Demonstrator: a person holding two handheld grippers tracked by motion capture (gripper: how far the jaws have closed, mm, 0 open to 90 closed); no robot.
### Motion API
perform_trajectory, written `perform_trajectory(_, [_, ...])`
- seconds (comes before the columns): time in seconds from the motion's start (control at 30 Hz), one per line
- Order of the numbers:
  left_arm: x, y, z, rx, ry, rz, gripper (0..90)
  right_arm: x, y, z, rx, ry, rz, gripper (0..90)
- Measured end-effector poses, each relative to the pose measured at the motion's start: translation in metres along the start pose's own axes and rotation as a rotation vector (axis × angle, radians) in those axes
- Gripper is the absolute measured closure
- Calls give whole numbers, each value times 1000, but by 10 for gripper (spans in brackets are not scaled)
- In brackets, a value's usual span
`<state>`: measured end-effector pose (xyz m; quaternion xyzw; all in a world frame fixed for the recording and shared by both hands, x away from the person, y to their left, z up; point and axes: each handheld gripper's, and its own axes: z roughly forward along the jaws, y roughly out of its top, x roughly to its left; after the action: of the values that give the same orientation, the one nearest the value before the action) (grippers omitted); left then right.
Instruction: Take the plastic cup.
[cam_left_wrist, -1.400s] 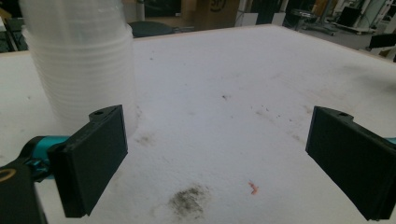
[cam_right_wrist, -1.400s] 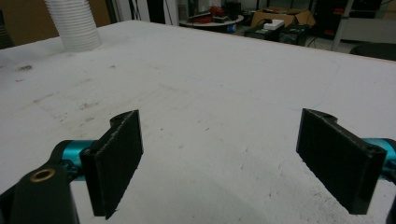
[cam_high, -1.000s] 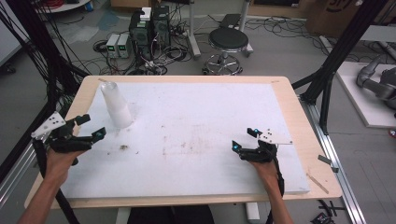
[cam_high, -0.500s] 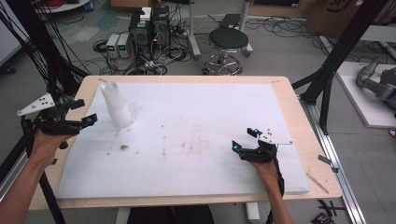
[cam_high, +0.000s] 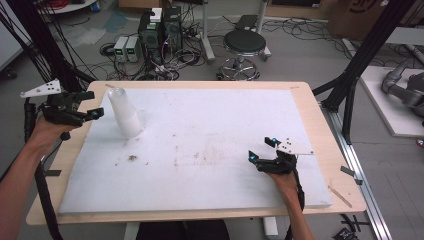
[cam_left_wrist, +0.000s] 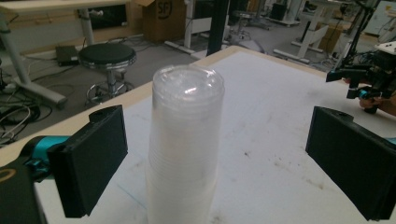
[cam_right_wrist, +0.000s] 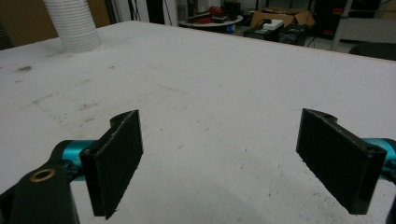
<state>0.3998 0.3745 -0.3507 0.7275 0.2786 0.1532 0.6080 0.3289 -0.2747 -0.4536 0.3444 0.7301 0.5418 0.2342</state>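
Upright near the worktop's (cam_high: 310, 107) far-left corner stands a stack of clear plastic cups (cam_high: 125, 112), bottoms up on the white board. Just beside it, at the left edge, the left gripper (cam_high: 87, 105) is held above the worktop with fingers (cam_left_wrist: 88, 165) spread wide, the stack between them but untouched. Well apart, near the right edge, the right gripper (cam_high: 261, 149) rests low, fingers (cam_right_wrist: 114, 158) released and empty.

We can read only one marking. In the left gripper view, a brown cardboard box (cam_left_wrist: 164, 18) stands on the floor behind the table, and on its side are the dark letters "SF" inside a ring. The print on the other boxes in the high view is too blurred to read.
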Motion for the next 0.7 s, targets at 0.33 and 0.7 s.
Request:
perform_trajectory(0.33, [17,10,18,93,-51,23,54,0,0,0,0,-1,-1,142])
perform_trajectory(0.7, [27,21,35,153,-97,54,54,0,0,0,0,-1,-5,142])
